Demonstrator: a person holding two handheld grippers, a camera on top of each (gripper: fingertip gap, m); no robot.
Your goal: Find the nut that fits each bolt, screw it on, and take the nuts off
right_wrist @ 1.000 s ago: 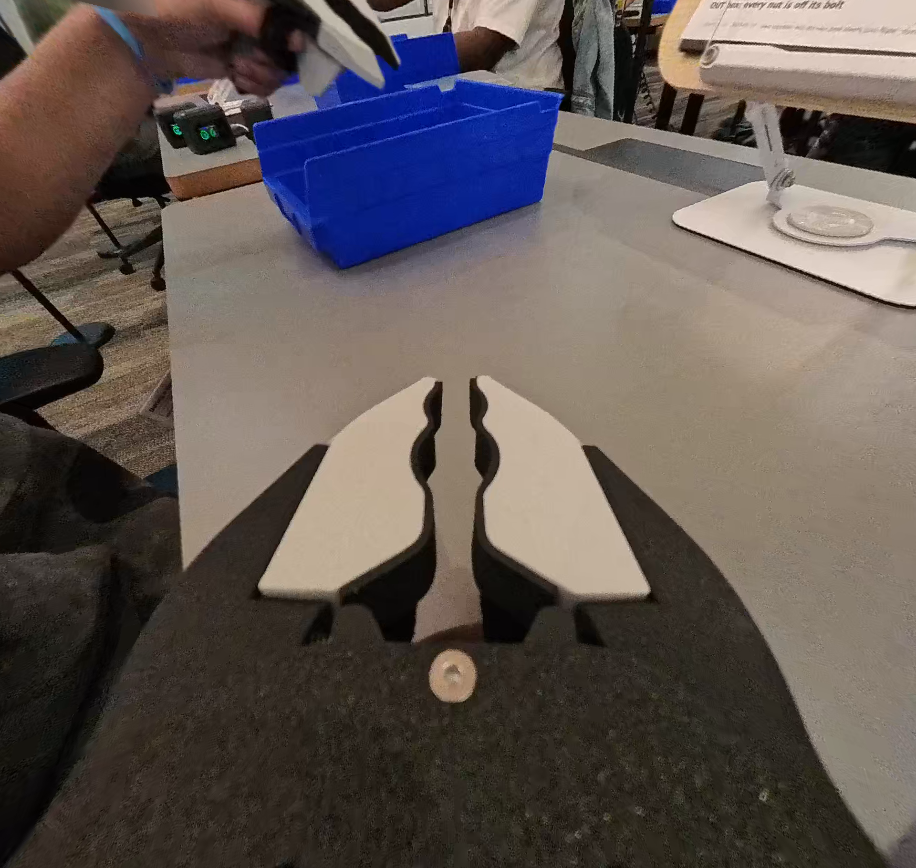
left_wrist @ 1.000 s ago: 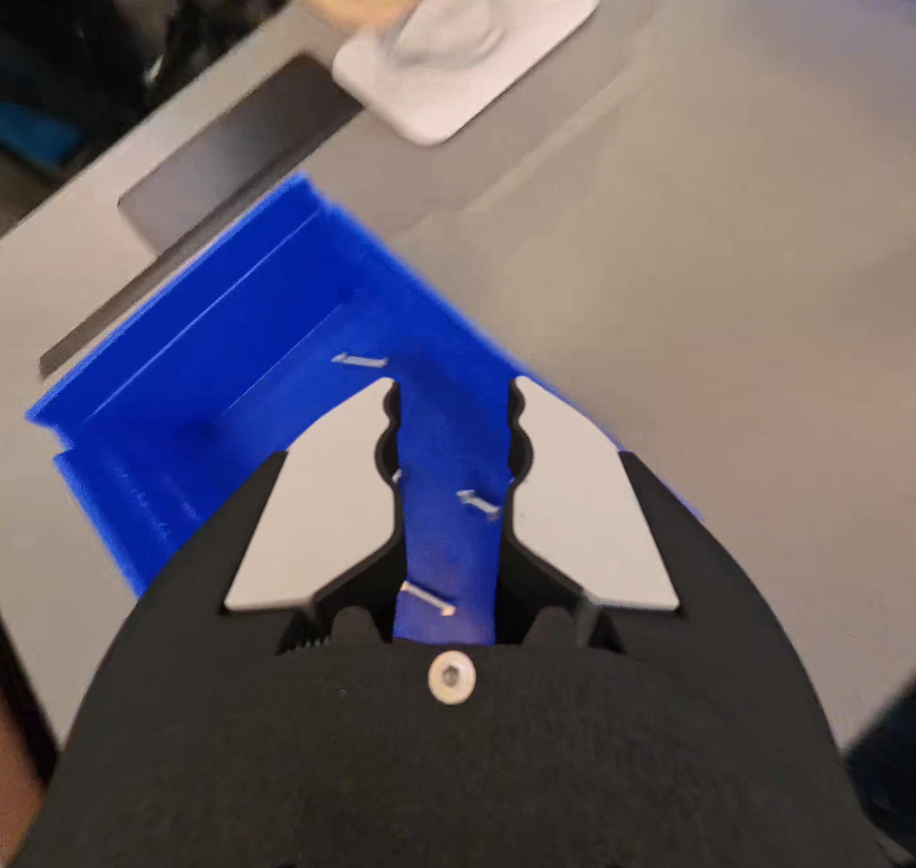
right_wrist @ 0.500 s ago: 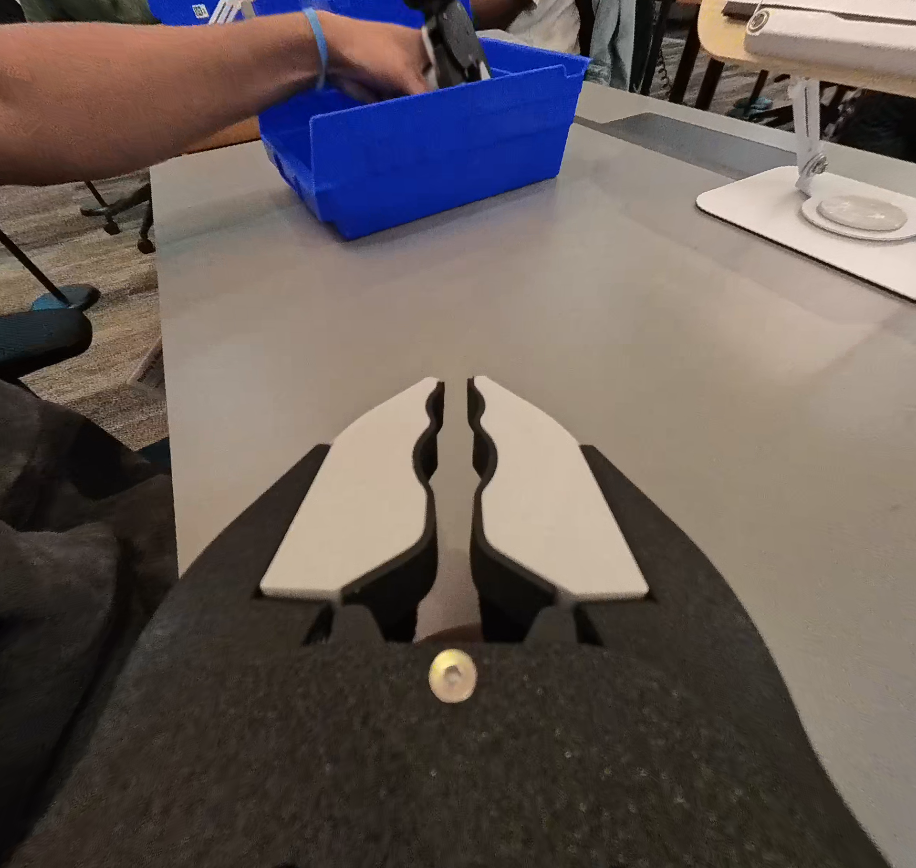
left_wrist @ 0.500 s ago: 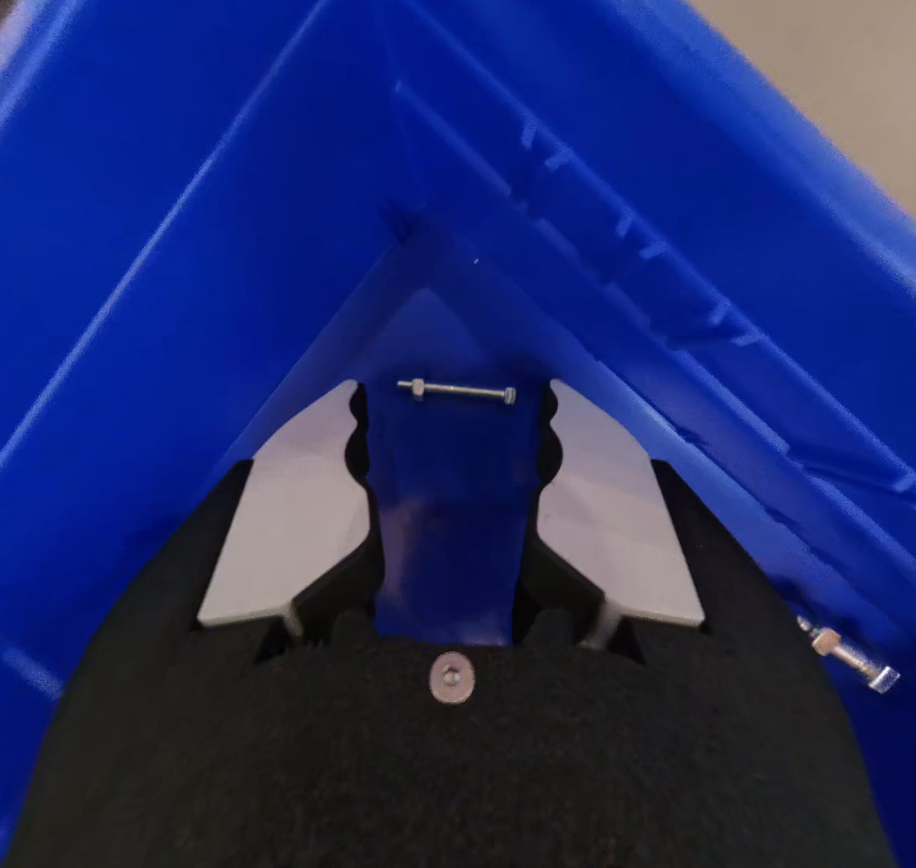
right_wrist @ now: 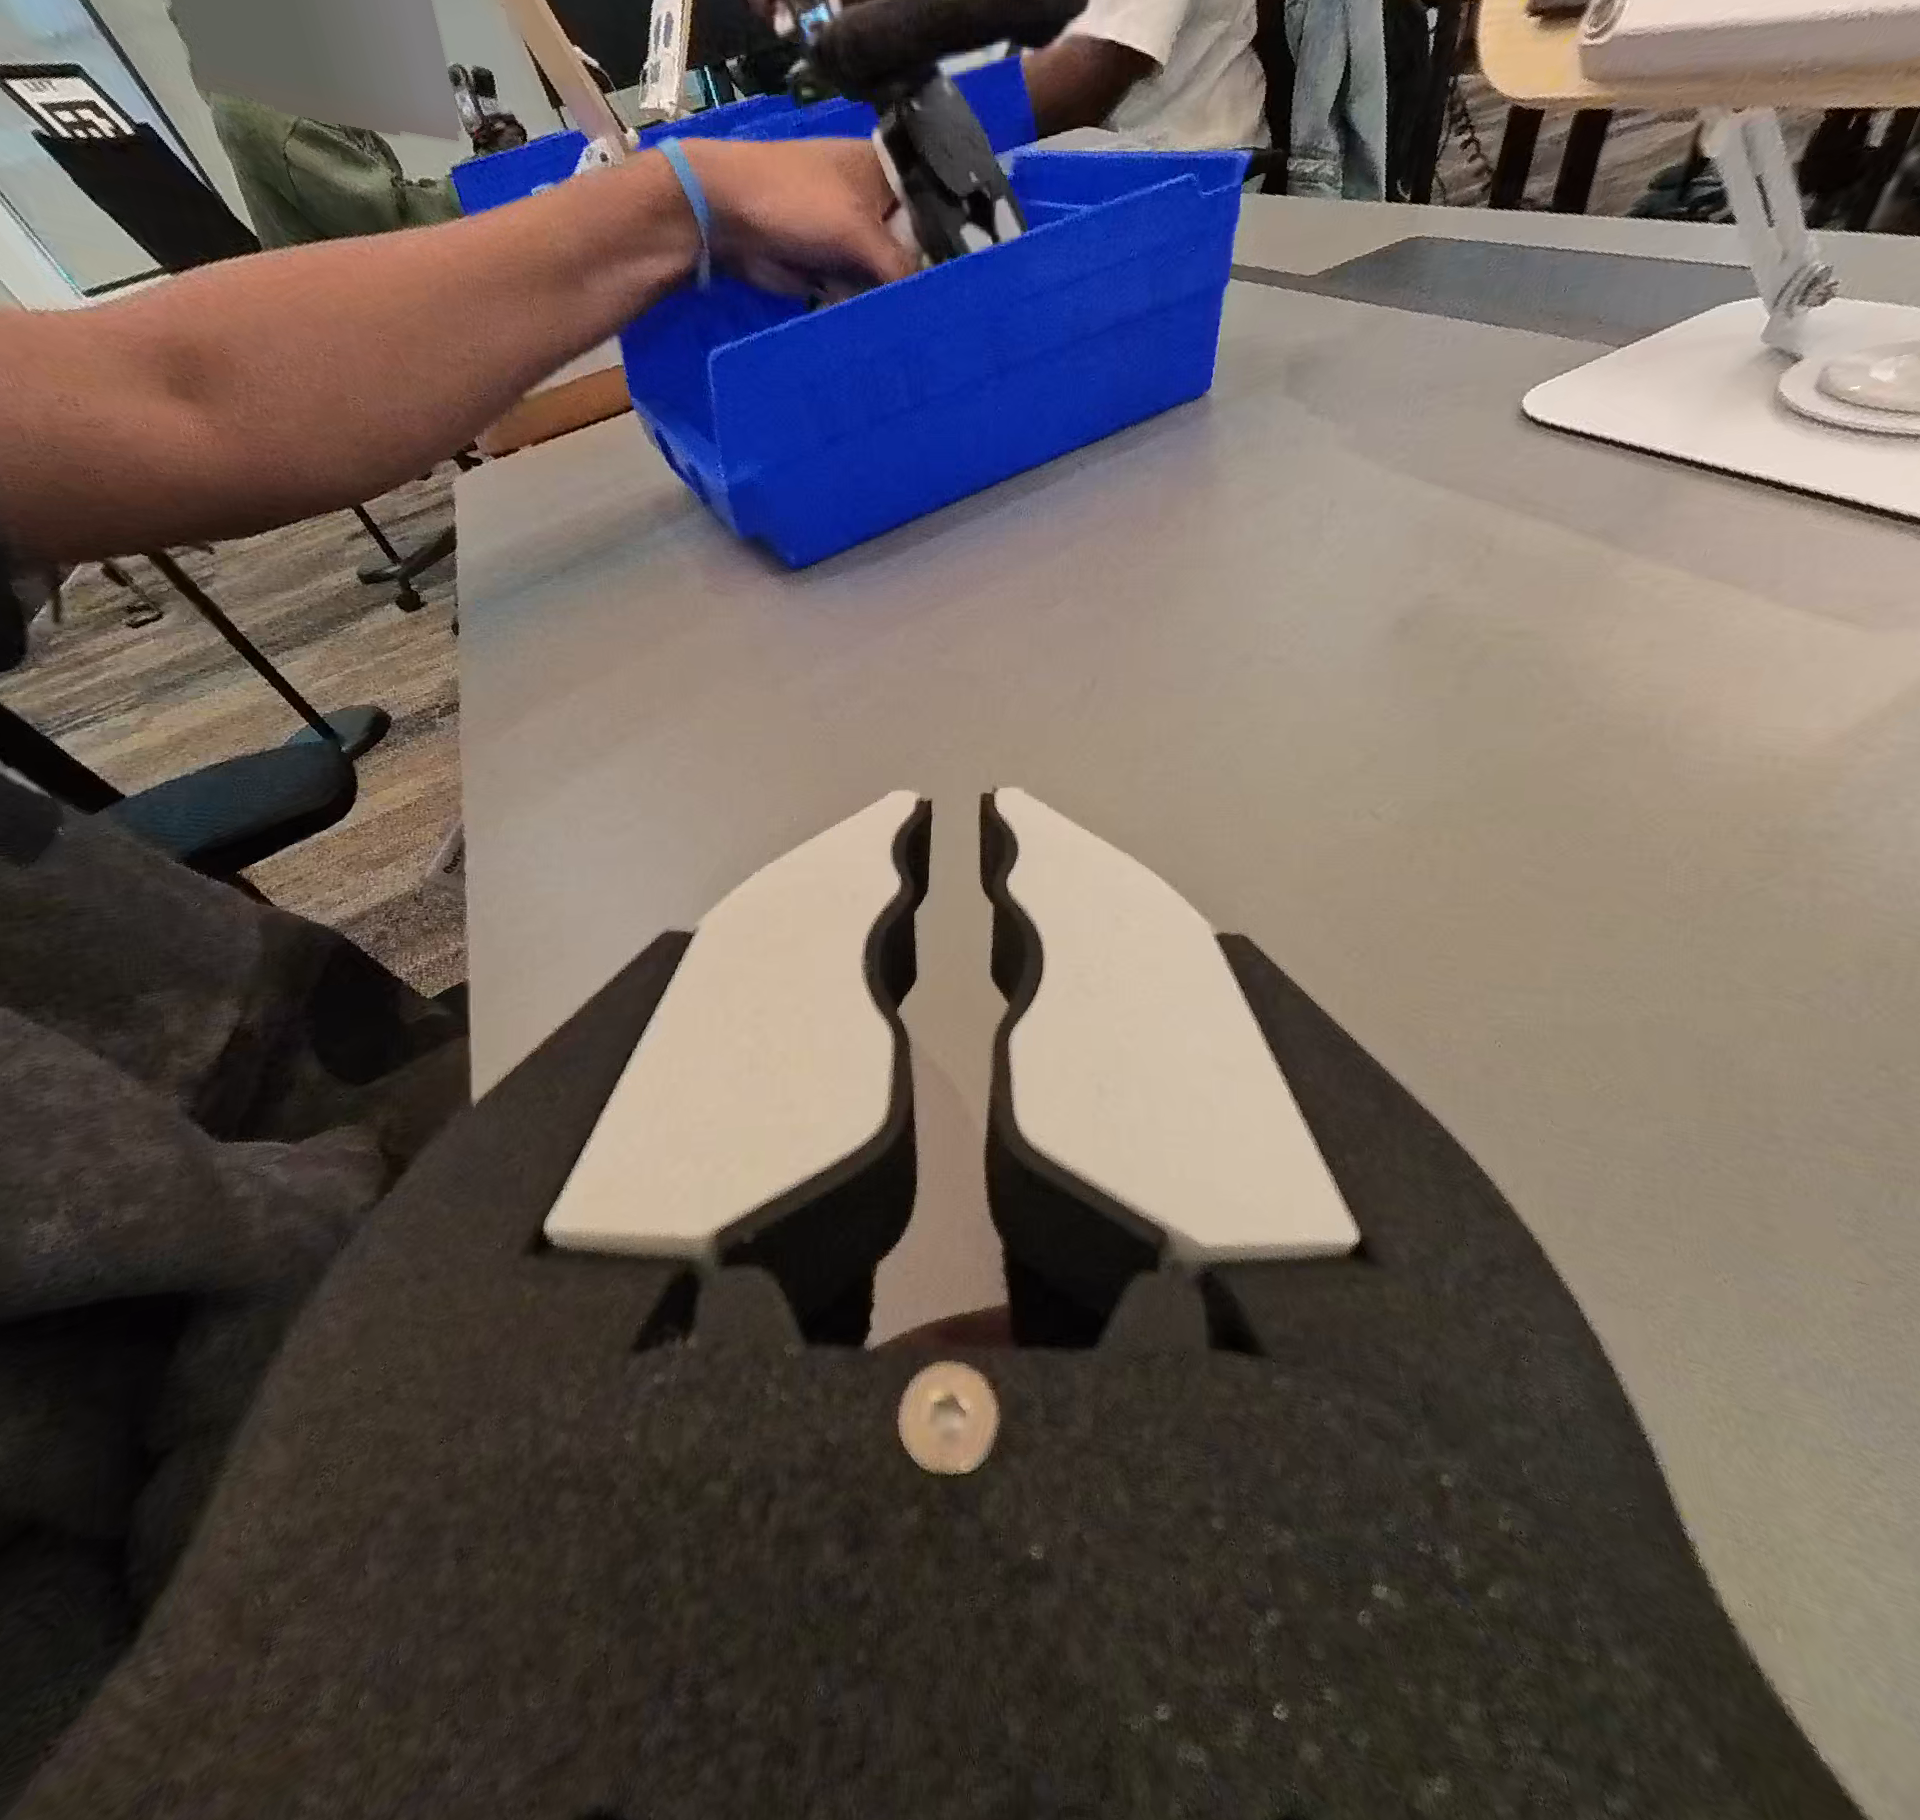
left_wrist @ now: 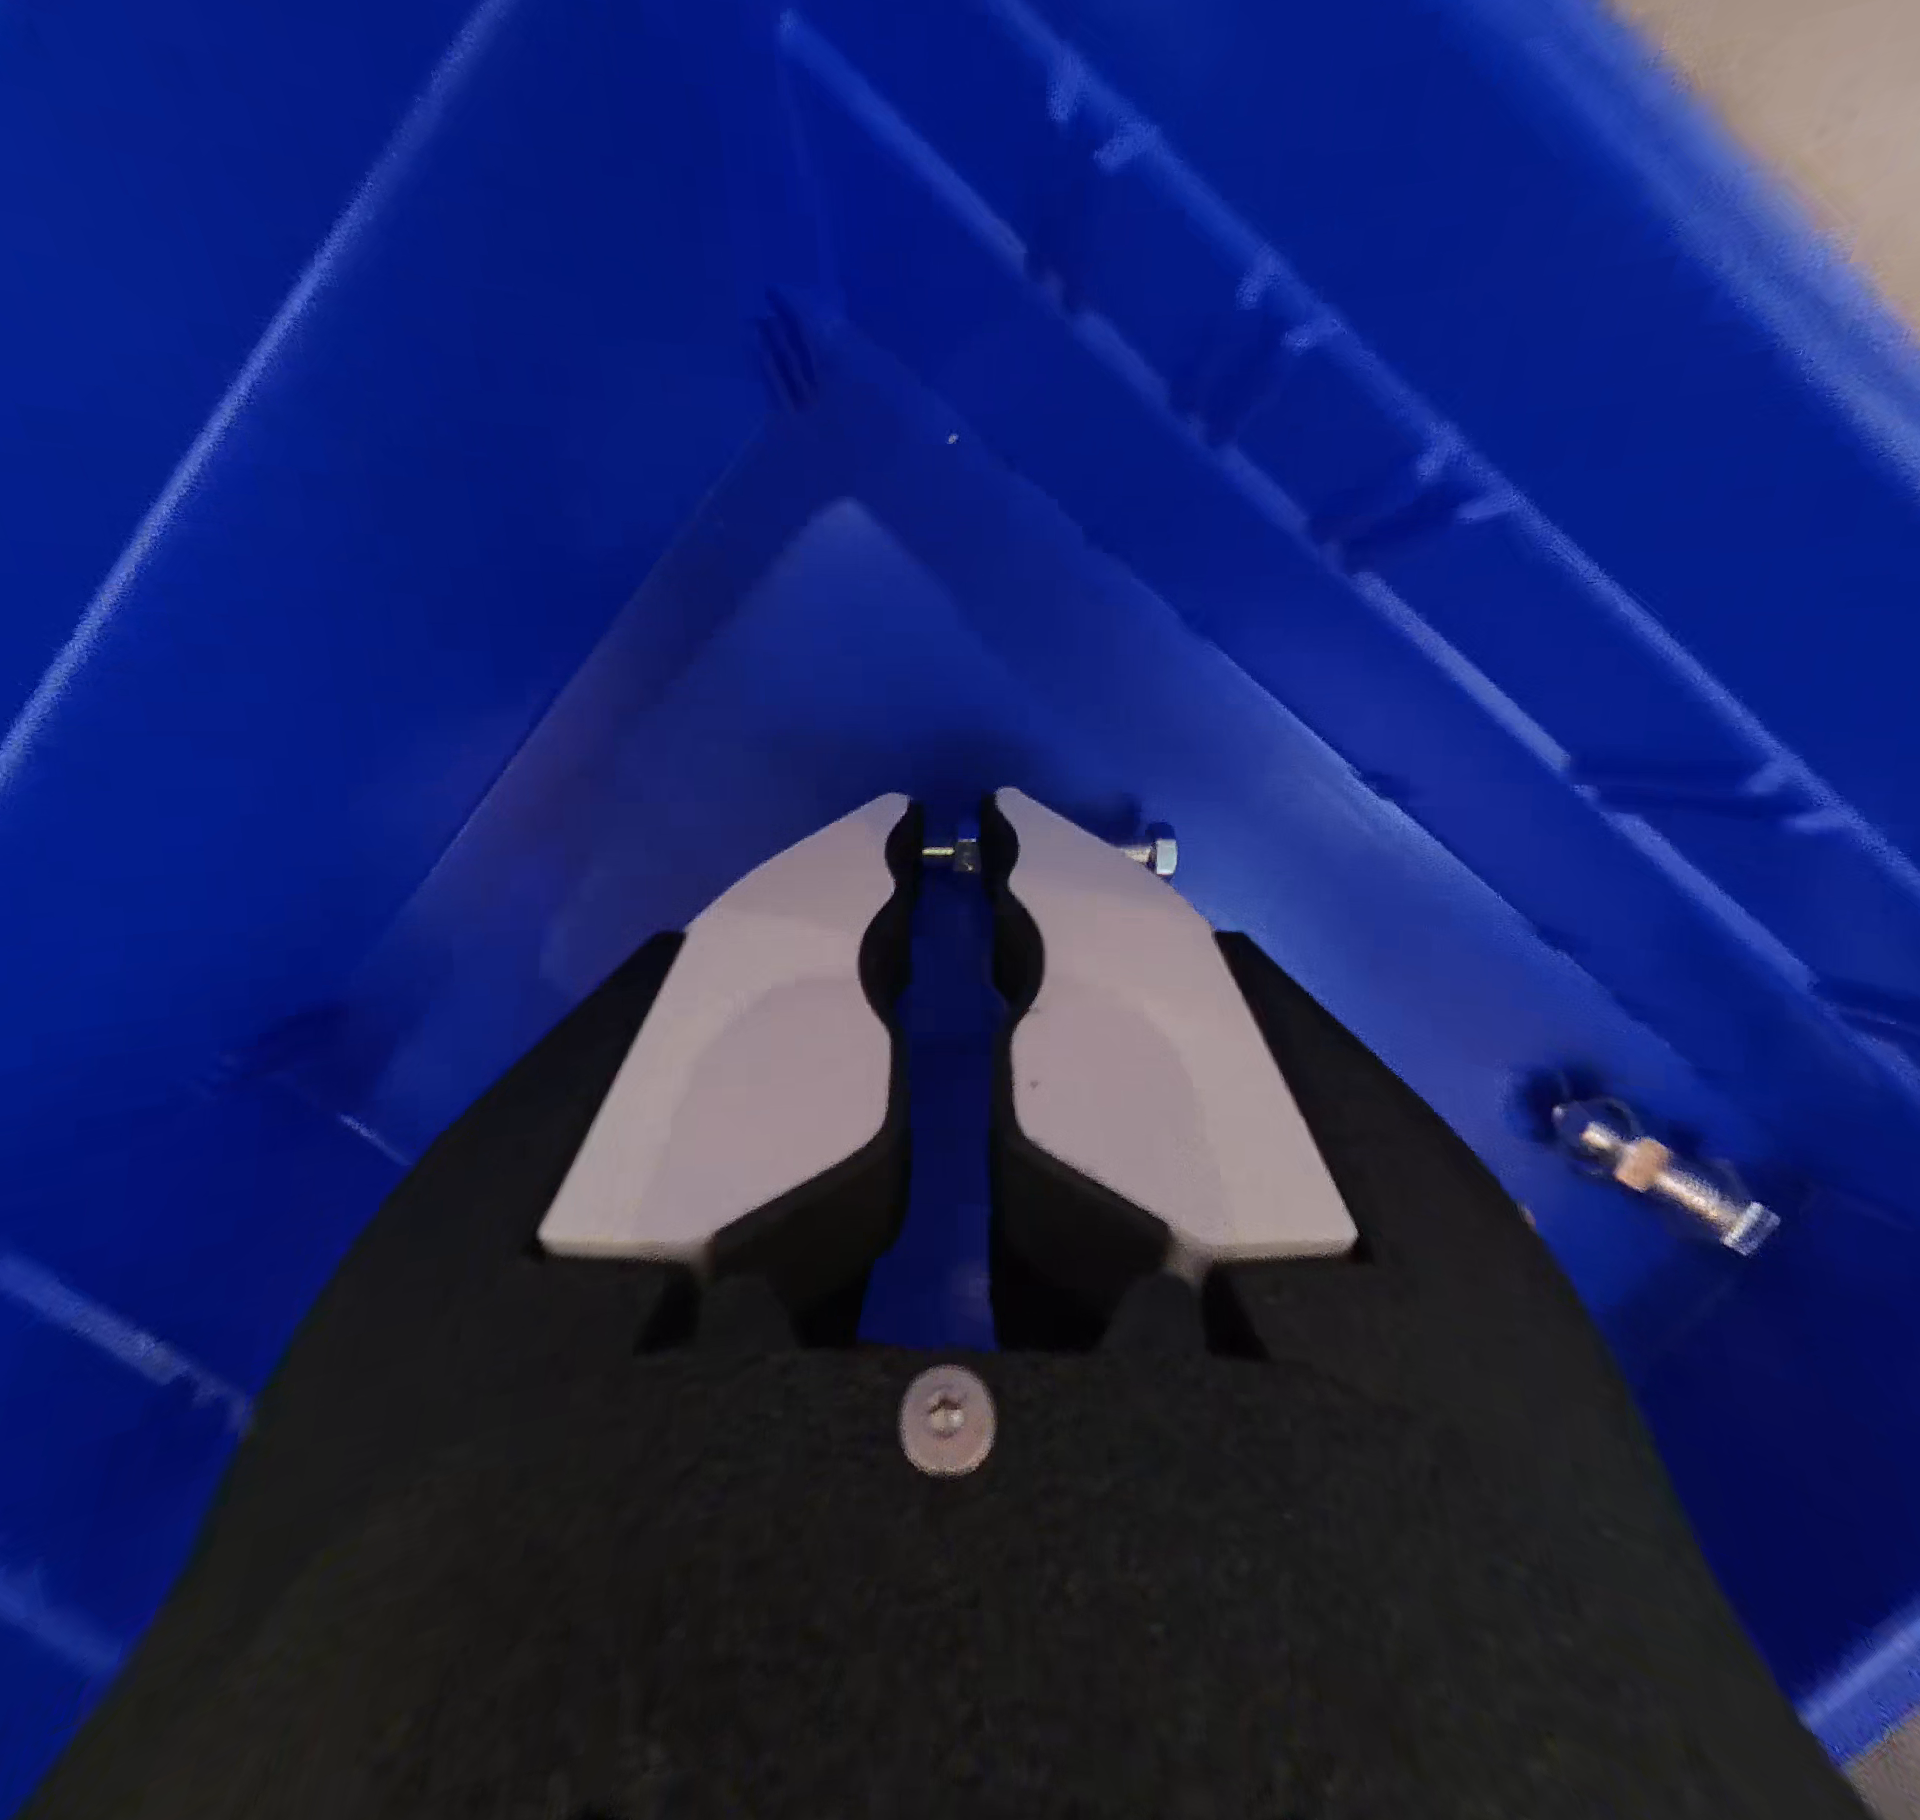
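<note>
While deep in a corner of the blue bin [left_wrist: 436, 482], left gripper [left_wrist: 953, 825] pinches a thin bolt [left_wrist: 954, 856] at its fingertips.

Bolt lies crosswise on the bin floor, head end [left_wrist: 1151, 853] showing past the right finger; walls crowd both sides, little lateral room. Second bolt [left_wrist: 1652, 1186] with nut lies by the right wall. Right gripper [right_wrist: 954, 814] hovers over bare grey table [right_wrist: 1351, 731], fingers nearly together, holding nothing, well clear of the bin [right_wrist: 977, 399] and the table's left edge.
</note>
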